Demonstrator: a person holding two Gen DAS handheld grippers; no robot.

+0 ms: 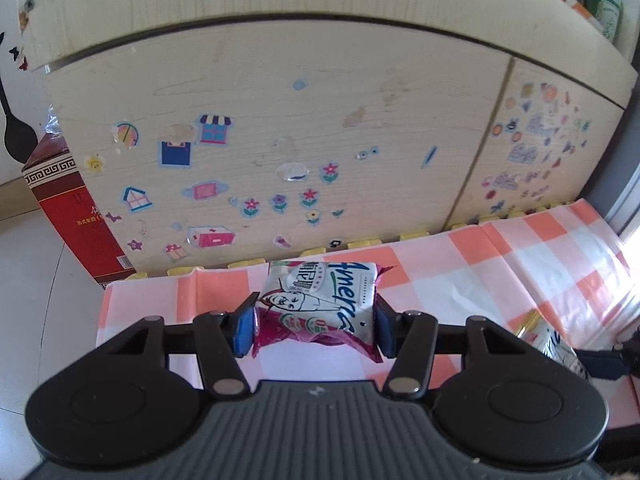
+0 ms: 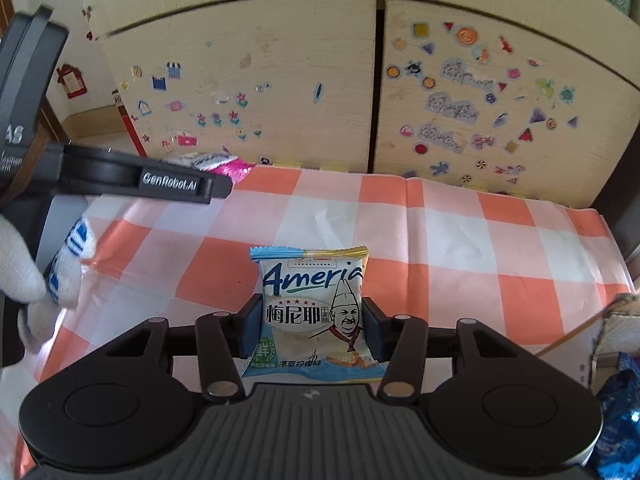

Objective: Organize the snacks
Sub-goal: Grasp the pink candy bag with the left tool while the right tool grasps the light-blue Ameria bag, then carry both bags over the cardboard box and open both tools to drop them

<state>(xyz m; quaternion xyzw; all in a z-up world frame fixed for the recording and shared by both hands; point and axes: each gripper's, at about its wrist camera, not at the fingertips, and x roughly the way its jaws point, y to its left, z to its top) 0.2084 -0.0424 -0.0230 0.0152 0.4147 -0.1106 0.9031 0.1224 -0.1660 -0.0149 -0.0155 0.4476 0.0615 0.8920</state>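
My left gripper (image 1: 316,330) clamps a magenta-edged Ameria packet (image 1: 320,300) lying crosswise, my right gripper (image 2: 306,330) an upright blue one (image 2: 312,312), both above the checkered worktop (image 2: 460,240).

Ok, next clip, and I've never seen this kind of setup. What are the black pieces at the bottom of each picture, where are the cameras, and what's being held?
There is no robot arm here. A person carries a hand-held two-finger gripper in each hand, and each gripper has a fisheye camera looking forward along its fingers. The black parts at the bottom are that gripper's own body.

In the left wrist view, the left gripper is shut on a white and magenta snack packet, clamped by its sides and lying sideways.

In the right wrist view, the right gripper is shut on a white and blue snack packet, held upright. At the left of that view you see the other gripper's body and the person's white gloved hand.

Below both is an orange and white checked cloth, with a sticker-covered cabinet behind.
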